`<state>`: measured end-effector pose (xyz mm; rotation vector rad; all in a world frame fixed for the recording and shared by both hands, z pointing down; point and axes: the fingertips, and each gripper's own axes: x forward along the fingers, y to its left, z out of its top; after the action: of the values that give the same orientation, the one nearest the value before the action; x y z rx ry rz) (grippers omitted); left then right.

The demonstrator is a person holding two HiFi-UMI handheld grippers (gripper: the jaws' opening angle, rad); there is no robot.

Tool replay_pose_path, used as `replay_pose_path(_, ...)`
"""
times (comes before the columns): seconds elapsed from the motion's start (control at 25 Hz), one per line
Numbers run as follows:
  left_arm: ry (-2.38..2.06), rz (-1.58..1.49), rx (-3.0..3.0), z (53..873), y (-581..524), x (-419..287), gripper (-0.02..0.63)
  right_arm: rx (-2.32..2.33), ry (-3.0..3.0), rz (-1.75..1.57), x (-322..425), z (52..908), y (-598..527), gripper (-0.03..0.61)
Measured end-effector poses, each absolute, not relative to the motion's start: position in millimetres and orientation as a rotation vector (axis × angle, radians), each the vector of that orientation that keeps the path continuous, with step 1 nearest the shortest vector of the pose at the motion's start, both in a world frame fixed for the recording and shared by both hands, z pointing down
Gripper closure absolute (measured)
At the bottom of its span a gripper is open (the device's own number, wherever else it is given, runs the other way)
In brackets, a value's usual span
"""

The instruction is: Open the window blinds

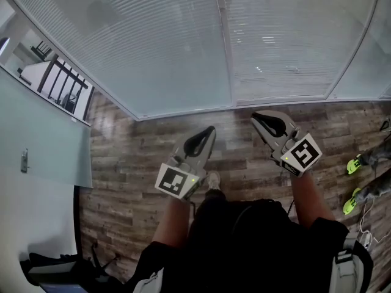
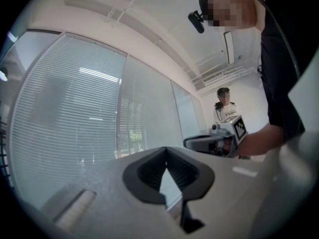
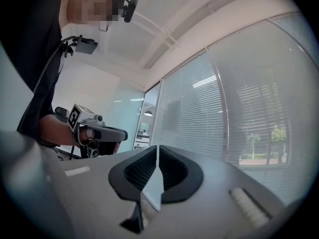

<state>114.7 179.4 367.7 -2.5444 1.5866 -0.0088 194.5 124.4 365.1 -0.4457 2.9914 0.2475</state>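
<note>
Currently, you are holding the left claw [image 1: 211,130] and the right claw [image 1: 255,116] out toward the window blinds [image 1: 165,47]. Both claws are pressed together and are pinching nothing.

- The head view alone is showing the wooden floor [image 1: 140,163] and the blinds reaching down to the bottom of the window.
- The left gripper view alone is showing a second person [image 2: 225,108] standing beyond the right claw.
- The right gripper view alone is showing trees [image 3: 276,133] outside, glimpsed between the slats.

The blinds are hanging as white horizontal slats, fully lowered across the glazed wall ahead of you. They are near both claws and are touching neither.
</note>
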Motion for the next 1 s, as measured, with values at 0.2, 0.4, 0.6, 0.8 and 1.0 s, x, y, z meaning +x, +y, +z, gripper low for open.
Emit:
replay_pose_path(0.2,1.562,0.011,-2.560,361,158,94,0.609,-0.459,2.993,0.275,173,358,109,0.568)
replay_pose_path(0.4,1.510,0.019,-2.578,359,130,73,0.609,-0.482,2.989,0.299,148,352,86,0.569)
replay_pose_path(0.6,1.477,0.030,-2.603,354,104,47,0.609,-0.526,3.007,0.298,124,349,62,0.568)
replay_pose_path(0.8,1.429,0.070,-2.635,347,75,25,0.610,-0.567,2.998,0.312,98,345,37,0.569)
replay_pose_path(1.0,1.370,0.055,-2.685,356,49,2,0.609,-0.652,3.000,0.314,80,347,15,0.568)
